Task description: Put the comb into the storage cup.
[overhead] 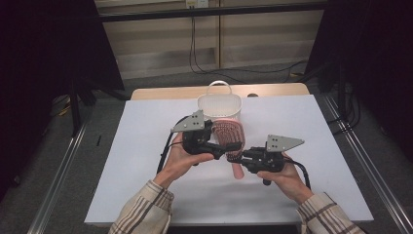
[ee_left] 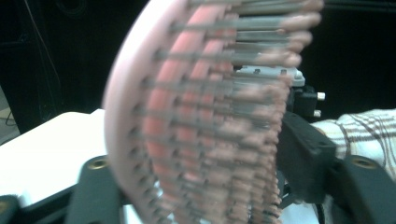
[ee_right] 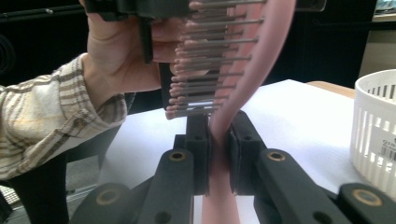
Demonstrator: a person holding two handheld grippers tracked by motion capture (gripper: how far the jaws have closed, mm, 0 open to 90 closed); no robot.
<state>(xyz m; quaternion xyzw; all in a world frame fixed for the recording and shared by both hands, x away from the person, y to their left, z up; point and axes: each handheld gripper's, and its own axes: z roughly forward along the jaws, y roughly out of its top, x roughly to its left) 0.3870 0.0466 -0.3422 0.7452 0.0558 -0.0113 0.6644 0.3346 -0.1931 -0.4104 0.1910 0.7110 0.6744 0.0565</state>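
A pink hairbrush [overhead: 229, 132] with rows of bristles is held up above the table between both grippers. My right gripper [overhead: 238, 157] is shut on the brush's neck, just below the head; in the right gripper view its jaws [ee_right: 219, 135] pinch the pink stem [ee_right: 219, 196]. My left gripper [overhead: 228, 146] comes from the left, its jaws around the brush head. In the left gripper view the head [ee_left: 187, 116] spans the gap of that gripper [ee_left: 201, 177], its back against one jaw and the bristle tips against the other.
A white slotted basket [overhead: 219, 105] with a handle stands just behind the brush; its wall [ee_right: 373, 121] is close on the right in the right gripper view. A white sheet [overhead: 146, 146] covers the wooden table. Dark frames flank both sides.
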